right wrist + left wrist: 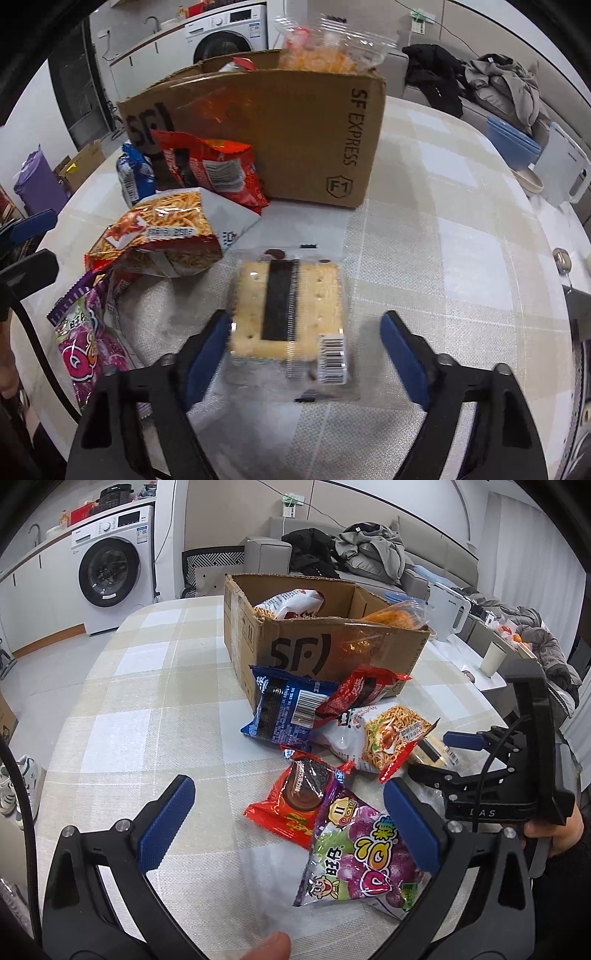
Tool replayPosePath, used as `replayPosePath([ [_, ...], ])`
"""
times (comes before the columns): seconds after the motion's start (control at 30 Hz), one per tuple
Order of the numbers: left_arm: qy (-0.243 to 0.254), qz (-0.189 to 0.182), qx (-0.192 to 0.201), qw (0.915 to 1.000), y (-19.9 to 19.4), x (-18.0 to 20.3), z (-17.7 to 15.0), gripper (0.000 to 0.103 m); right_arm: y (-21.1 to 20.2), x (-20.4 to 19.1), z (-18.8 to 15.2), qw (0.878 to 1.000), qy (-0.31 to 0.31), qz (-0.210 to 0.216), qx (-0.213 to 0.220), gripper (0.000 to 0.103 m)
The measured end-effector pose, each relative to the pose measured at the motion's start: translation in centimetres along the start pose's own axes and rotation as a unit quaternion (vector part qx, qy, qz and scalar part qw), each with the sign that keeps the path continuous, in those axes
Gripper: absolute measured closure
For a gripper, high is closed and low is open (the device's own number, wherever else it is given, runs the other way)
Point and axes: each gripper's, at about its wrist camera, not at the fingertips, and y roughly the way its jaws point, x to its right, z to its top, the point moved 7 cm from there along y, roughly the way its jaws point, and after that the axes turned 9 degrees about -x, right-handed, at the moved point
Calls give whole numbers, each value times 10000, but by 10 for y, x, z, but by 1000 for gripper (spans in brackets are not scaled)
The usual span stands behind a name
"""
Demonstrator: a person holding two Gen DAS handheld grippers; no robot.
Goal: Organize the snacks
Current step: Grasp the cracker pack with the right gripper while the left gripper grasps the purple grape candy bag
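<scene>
The cracker pack (286, 314) in clear wrap is lying flat on the checked counter (461, 229), between the fingers of the right tool (303, 354). This tool is standing wide open; its left pad is touching or nearly touching the pack's left edge, while the right pad is staying well apart from it — nothing is being gripped.

Just left of the pack, the noodle snack bag (162, 232) is leaning on a red bag (218, 173), and behind them the cardboard box (295, 140) is standing open, with a white-red bag (291, 603) and a clear bag of orange snacks (321, 51) rising over its rim.

The left tool (288, 823) is also wide open and holding nothing, hovering over the purple gummy bag (362, 853) and the red cookie pack (295, 801). A blue pack (284, 705) is leaning against the box front.

To the right of the cracker pack and left of the pile, the counter is showing only bare cloth up to its rounded edge.
</scene>
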Motion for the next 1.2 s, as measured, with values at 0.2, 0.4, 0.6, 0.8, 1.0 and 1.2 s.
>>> replayPosePath([
  [0.2, 17, -2, -14, 10000, 1, 1, -1, 1, -5, -10, -2, 9999, -127, 37, 108, 44],
  [0.4, 155, -67, -104, 9998, 3, 7, -5, 1, -19, -6, -1, 9996, -43, 183, 213, 44],
  [0.6, 424, -178, -210, 9987, 5, 24, -14, 1, -39, 7, 0, 9987, 132, 322, 380, 44],
  [0.8, 558, -434, -586, 9958, 14, 37, -33, 3, -54, 6, -1, 9981, 175, 325, 502, 44],
  [1.0, 635, -523, -987, 9917, 26, 43, -47, 3, -58, 5, -6, 9980, 152, 339, 515, 44],
  [1.2, 759, -646, -1237, 9873, 37, 50, -59, 13, -52, 10, -4, 9981, 139, 349, 480, 44],
])
